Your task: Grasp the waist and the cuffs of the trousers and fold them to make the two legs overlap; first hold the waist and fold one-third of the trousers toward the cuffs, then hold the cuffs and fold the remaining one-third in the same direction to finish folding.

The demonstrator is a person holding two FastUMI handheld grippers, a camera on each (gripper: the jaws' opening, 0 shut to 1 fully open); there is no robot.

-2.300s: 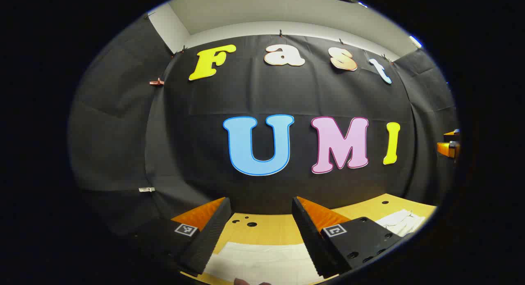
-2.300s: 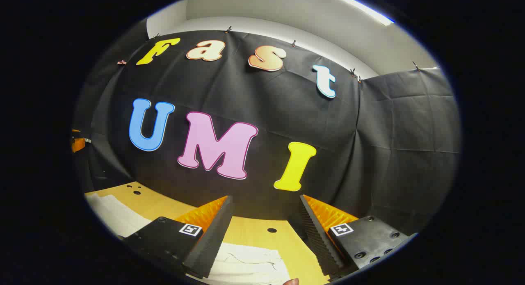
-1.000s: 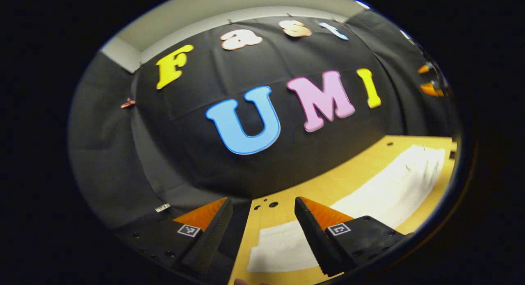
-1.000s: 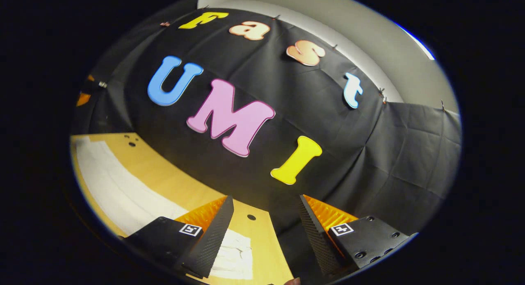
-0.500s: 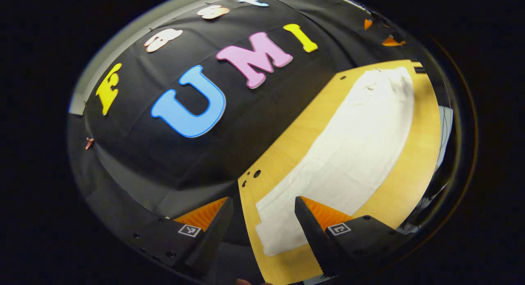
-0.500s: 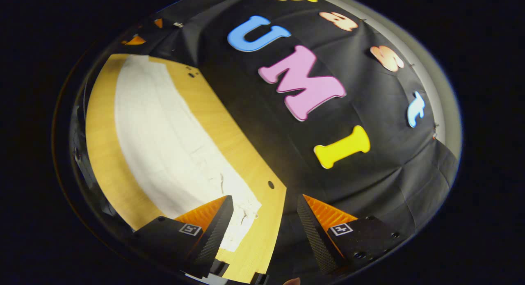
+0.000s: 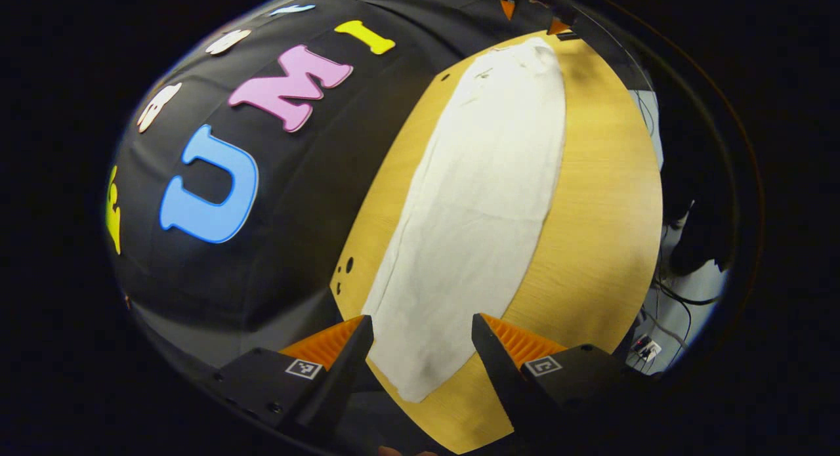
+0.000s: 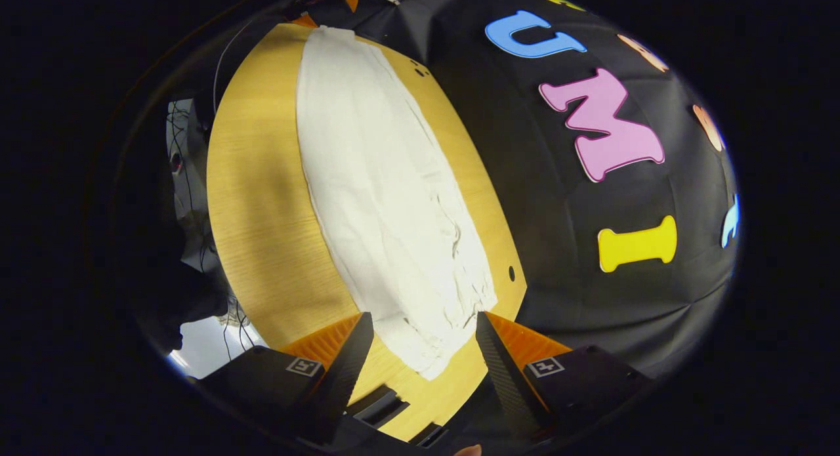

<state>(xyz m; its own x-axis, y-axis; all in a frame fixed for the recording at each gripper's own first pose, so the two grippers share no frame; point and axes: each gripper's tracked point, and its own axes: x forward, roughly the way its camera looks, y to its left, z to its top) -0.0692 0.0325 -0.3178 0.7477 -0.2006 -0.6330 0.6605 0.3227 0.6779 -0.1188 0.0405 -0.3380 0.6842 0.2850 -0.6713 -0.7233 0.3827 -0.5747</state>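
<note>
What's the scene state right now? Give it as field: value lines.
garment: white trousers, laid out long and flat
surface: wooden table
left hand-held gripper: open, above one end of the trousers, not touching
right hand-held gripper: open, above the gathered end, not touching
fold thirds: not yet started
backdrop: black cloth wall

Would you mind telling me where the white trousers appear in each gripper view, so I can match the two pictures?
Left gripper view: the trousers run from between the open fingers up to the upper right, along the wooden table.
Right gripper view: the trousers run from between the open fingers up to the upper left.
Shared landmark: the wooden table's far edge against the black cloth wall.
</note>
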